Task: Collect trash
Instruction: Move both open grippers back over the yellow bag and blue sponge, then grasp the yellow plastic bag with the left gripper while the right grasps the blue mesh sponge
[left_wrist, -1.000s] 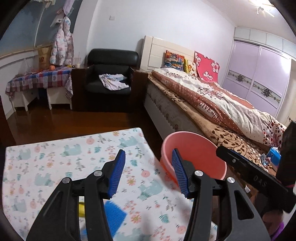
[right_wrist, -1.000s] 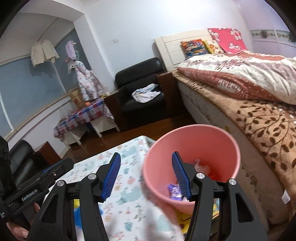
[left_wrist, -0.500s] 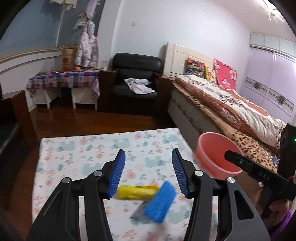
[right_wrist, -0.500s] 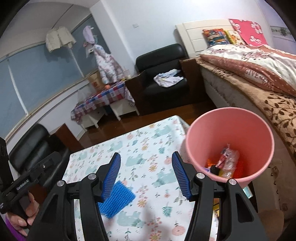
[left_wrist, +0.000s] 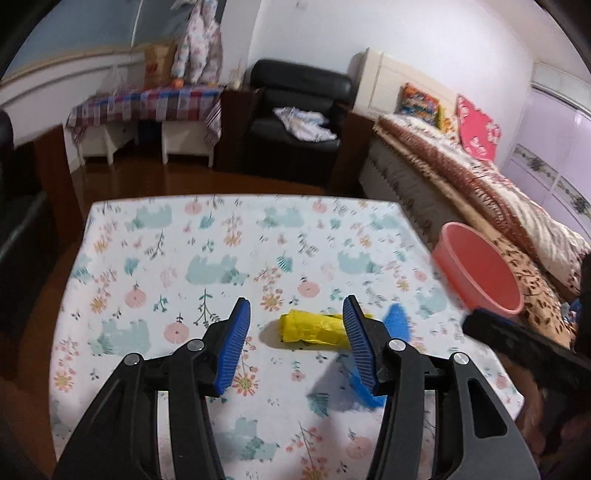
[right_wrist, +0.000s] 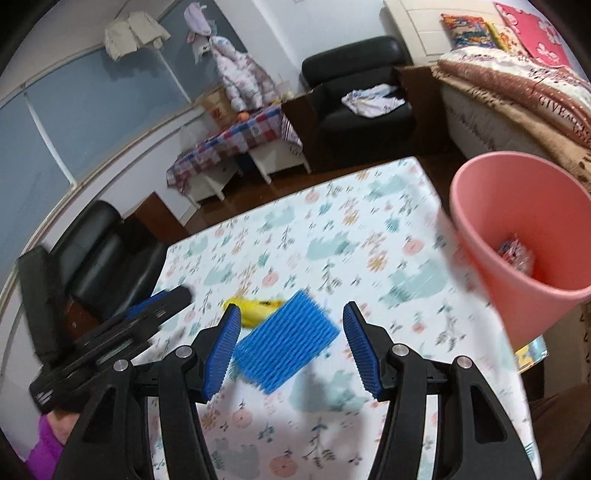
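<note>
A crumpled yellow wrapper (left_wrist: 312, 328) lies on the floral tablecloth (left_wrist: 221, 258), just ahead of my open, empty left gripper (left_wrist: 293, 343). A blue ridged pad (right_wrist: 286, 341) lies beside it, between the fingers of my open, empty right gripper (right_wrist: 290, 345) and slightly beyond them. The pad also shows in the left wrist view (left_wrist: 397, 321), partly hidden by the finger. A pink bin (right_wrist: 517, 236) with some wrappers inside stands off the table's right edge; it also shows in the left wrist view (left_wrist: 480, 269). The yellow wrapper shows in the right wrist view (right_wrist: 255, 308).
A bed (left_wrist: 461, 177) runs along the right side behind the bin. A black armchair (left_wrist: 295, 118) with cloth on it and a low table with a checked cover (left_wrist: 147, 107) stand beyond the table. Another black chair (right_wrist: 96, 251) sits at the table's left.
Both grippers have swung left and down from the pink bin toward the table. The yellow wrapper and blue pad now lie close ahead of the fingers. Both stay open.
</note>
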